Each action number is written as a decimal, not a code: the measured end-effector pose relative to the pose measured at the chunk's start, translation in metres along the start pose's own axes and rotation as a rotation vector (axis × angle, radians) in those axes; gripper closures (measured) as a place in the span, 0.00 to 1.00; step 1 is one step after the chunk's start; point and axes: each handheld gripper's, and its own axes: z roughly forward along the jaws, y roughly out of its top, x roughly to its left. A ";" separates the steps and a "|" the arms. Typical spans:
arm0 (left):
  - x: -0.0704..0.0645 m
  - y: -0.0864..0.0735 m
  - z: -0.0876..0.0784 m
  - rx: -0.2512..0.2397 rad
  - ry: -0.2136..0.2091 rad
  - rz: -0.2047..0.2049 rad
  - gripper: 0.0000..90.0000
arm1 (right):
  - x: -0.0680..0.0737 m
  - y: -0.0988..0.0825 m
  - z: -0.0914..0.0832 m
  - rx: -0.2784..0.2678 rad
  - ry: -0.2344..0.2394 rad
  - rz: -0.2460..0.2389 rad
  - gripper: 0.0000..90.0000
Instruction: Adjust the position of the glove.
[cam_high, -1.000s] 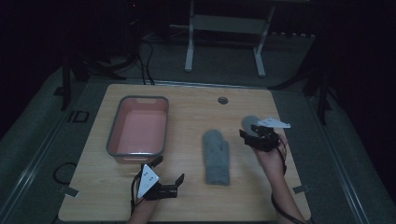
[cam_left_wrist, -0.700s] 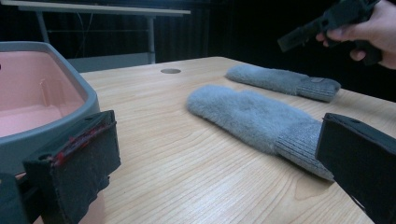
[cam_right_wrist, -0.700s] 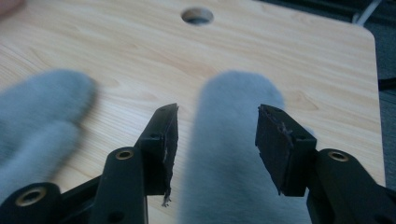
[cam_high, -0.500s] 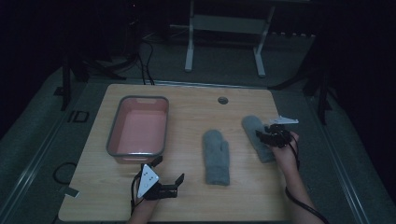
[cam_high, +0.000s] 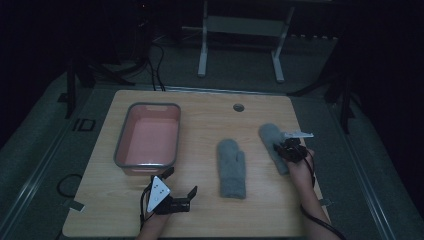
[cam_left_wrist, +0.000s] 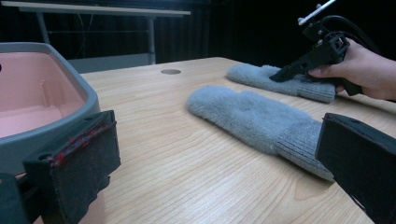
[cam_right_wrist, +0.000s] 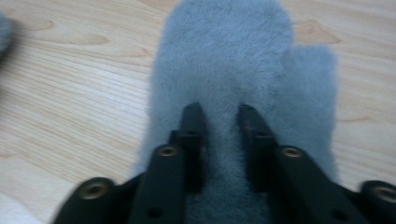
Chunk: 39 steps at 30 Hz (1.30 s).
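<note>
Here, the right gripper (cam_right_wrist: 219, 114) pinches an unlabelled grey mitten (cam_right_wrist: 233, 60).

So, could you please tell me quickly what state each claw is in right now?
Left claw: open, holding nothing.
Right claw: just closing, pinching the fluffy grey wool mitten.

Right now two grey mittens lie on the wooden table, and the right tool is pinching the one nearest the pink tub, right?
Not quite. The right tool pinches the mitten farthest from the pink tub, near the table's right edge; the high view shows it. The mitten nearest the tub lies untouched mid-table.
</note>
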 end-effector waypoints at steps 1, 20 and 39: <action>0.000 0.000 0.000 0.000 0.000 0.000 0.00 | 0.001 0.001 -0.001 0.005 0.002 0.003 0.87; 0.000 0.000 0.000 -0.002 0.008 -0.005 0.00 | 0.036 -0.015 -0.076 -0.069 -0.118 0.221 0.92; 0.000 0.000 0.000 0.003 0.008 -0.001 0.00 | 0.042 -0.054 -0.076 -0.014 -0.159 0.294 0.91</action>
